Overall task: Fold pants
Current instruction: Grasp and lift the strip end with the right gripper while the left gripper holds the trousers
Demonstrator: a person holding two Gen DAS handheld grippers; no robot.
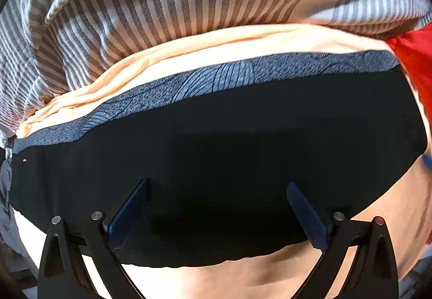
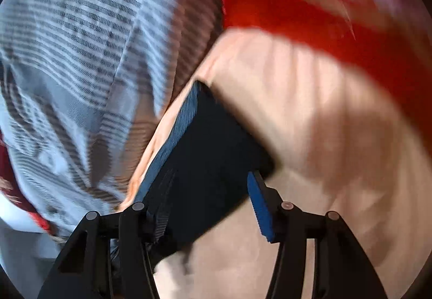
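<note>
black pants [image 1: 216, 142] flat, right fingers [image 2: 260, 207] seemingly astride.

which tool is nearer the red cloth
Right. The right tool points up toward the red cloth just beyond the black pants; the left tool sees it only at the far right edge.

No readable text, label or number shows anywhere.

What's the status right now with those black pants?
Left hand-held gripper open over black pants. Right hand-held gripper straddles their folded end, grip unclear. Striped cloth, red fabric crowd nearby.
</note>
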